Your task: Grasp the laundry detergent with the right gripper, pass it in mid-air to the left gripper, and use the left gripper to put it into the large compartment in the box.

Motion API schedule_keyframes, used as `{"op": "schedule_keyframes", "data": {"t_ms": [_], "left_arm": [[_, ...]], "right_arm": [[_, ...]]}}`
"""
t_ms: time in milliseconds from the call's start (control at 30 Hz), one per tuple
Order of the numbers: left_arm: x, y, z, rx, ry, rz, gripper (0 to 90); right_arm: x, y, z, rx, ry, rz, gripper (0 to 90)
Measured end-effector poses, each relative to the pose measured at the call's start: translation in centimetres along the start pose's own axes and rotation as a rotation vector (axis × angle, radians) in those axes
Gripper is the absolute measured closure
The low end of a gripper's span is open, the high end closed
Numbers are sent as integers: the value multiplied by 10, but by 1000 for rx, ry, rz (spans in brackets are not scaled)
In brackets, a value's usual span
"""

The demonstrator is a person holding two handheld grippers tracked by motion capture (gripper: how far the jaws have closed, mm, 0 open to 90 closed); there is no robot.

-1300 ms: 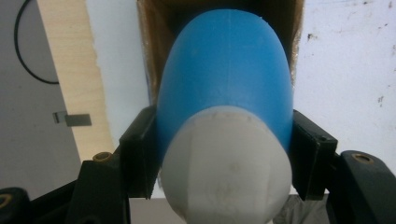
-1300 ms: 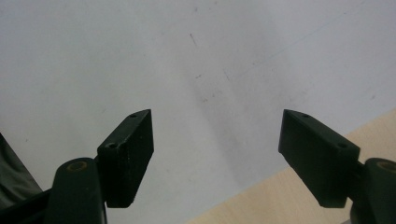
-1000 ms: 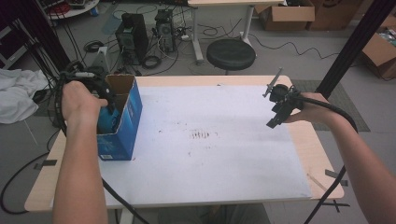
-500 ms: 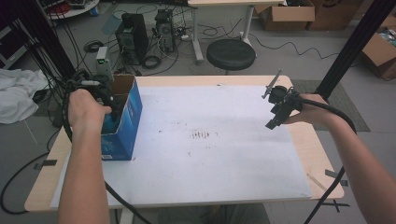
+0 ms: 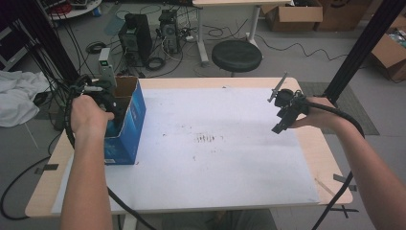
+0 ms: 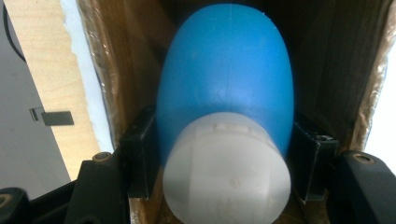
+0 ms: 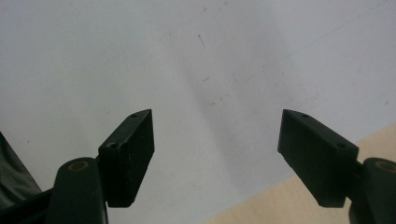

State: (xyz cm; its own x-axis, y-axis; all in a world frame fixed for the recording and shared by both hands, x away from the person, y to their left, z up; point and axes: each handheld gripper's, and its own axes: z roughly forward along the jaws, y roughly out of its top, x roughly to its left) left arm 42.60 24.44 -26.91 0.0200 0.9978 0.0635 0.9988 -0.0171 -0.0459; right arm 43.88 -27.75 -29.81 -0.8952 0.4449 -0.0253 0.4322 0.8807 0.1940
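A rounded blue plastic bottle with a white cap (image 6: 225,116) sat inside the open blue cardboard box (image 5: 128,125) at the table's left edge, pinched by the left gripper (image 6: 219,161). The right gripper (image 7: 217,156) hovered spread and empty over the white table sheet (image 5: 215,143).

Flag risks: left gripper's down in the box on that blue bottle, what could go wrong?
1. The left gripper grips the rounded blue bottle just above its white cap; the curved sides could slip out when lifted.
2. The cardboard box walls sit close beside both jaws; a snag could drag the box.
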Motion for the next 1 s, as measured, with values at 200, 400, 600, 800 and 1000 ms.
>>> {"op": "schedule_keyframes", "data": {"t_ms": [200,400,600,800,1000], "left_arm": [[-2,1,1,5,4,0,381],[-3,2,1,10,8,0,380],[-3,2,1,12,8,-2,379],[-2,2,1,12,4,-7,378],[-3,2,1,15,6,-7,378]], "right_arm": [[0,-1,-1,-1,0,2,271],[0,-4,0,0,0,4,271],[0,-4,0,-2,3,9,271],[0,-4,-1,-2,2,9,271],[0,-5,-2,-6,1,10,271]]}}
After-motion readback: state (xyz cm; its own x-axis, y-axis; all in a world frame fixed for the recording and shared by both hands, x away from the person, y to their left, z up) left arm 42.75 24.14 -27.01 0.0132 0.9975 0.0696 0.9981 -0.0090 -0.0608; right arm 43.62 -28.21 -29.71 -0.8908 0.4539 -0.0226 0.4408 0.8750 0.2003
